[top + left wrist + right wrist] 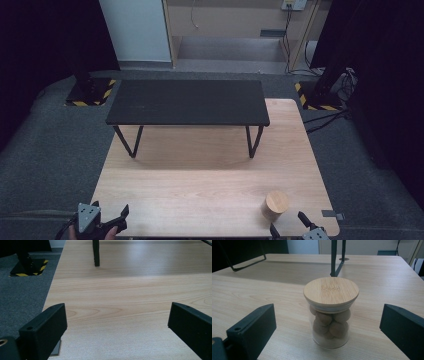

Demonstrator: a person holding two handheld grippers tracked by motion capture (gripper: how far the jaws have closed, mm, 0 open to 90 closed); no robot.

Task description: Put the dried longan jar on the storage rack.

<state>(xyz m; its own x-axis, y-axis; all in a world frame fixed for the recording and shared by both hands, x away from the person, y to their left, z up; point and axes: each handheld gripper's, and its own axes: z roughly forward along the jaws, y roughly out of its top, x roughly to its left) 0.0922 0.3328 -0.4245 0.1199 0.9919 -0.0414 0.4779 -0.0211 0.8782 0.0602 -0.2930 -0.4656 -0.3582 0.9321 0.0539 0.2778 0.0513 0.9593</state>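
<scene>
At the near edge of the desk in the high view, the left gripper is held at the left corner with its jaws spread and nothing between them, while the right gripper is seen at the right corner, jaws apart, just behind the jar. The jar stands upright right ahead of the right gripper, not yet touched, so the grasp is judged as not begun; closing in, clamping and lifting are all left. Farther ahead of both grippers a black stand is set across the far half of the desk, with bare wood between.

In the left gripper view, the left gripper is shown wide open over bare wood. The desk's side edge runs close past its left jaw, with grey carpet beyond; open room lies ahead up to a leg of the stand.

In the right gripper view, the right gripper is shown wide open, and the jar, glass with a wooden lid and round brown pieces inside, is centred just ahead between the jaws, clear of both. Free room is left on either side of it, and the stand's legs are well beyond.
</scene>
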